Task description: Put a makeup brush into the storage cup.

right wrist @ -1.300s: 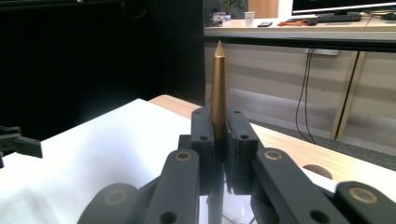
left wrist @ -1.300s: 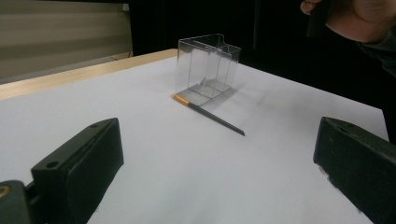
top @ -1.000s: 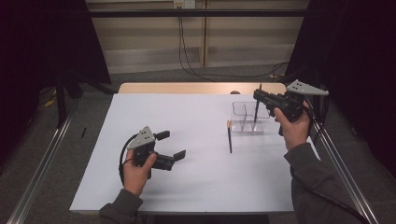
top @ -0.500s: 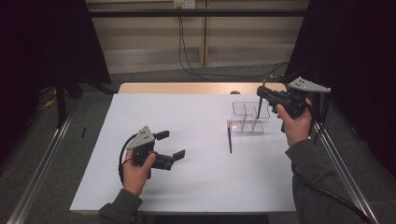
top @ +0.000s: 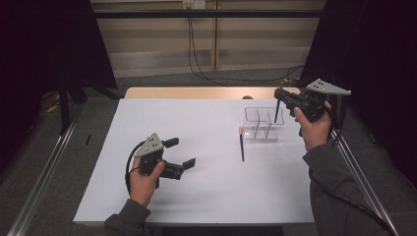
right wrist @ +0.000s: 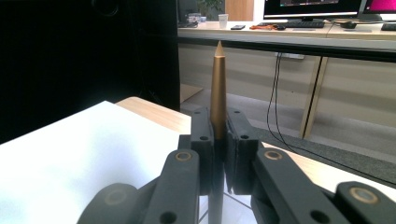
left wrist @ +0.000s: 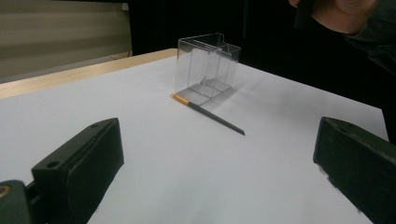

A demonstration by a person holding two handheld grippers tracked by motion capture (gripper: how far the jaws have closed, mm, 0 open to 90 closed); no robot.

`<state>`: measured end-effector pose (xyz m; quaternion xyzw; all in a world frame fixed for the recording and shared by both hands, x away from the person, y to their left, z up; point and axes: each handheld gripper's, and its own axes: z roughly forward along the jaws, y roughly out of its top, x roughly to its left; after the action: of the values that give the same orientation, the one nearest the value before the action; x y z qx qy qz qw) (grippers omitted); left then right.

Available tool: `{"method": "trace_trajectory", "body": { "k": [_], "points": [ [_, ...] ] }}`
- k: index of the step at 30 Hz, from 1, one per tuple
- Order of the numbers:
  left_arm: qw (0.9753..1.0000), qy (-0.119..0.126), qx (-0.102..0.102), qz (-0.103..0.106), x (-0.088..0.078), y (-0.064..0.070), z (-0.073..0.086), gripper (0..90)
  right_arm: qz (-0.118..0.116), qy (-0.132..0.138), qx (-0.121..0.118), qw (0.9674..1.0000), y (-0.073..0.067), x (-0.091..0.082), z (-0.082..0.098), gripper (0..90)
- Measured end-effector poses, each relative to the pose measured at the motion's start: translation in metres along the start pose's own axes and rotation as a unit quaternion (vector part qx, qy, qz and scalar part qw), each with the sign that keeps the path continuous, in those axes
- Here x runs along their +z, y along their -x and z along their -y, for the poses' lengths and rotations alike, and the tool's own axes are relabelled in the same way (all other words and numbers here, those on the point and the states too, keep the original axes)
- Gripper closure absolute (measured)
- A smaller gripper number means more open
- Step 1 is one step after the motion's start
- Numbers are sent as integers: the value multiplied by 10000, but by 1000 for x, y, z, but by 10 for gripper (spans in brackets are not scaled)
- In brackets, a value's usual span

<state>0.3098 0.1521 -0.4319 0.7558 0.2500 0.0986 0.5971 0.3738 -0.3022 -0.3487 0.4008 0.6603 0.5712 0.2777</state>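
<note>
Right hand-held gripper (top: 281, 97) level above clear organizer (top: 264, 123), pencil (right wrist: 217, 84) clamped upright.

A lab recording booth
Black curtains (top: 49, 44) flanked a paper-covered table (top: 196, 196); computer monitors (right wrist: 310, 7) stood on a desk (right wrist: 280, 35) behind.

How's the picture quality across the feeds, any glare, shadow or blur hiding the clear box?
High view: dim, dark sides, the clear plastic divided box faint against the white table sheet. Left gripper view: box sharp, soft shadow beside it, near black jaws blurred. Right gripper view: gold-tipped dark pencil crisp, jaws soft.
</note>
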Motion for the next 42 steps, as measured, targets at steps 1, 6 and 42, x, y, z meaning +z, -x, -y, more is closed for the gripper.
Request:
{"method": "trace_trajectory", "body": {
  "k": [1, 6, 42],
  "points": [
    [10000, 1, 0, -1, 0, 0, 0, 14, 19, -2, 0, 10000, 1, 0, 0, 836],
    [10000, 5, 25, 23, 0, -1, 0, 14, 69, 17, -35, 10000, 5, -1, -1, 836],
    [10000, -2, 19, -36, -1, -1, 0, 15, 438, -66, -90, 9990, 20, 4, 13, 835]
  ]
}}
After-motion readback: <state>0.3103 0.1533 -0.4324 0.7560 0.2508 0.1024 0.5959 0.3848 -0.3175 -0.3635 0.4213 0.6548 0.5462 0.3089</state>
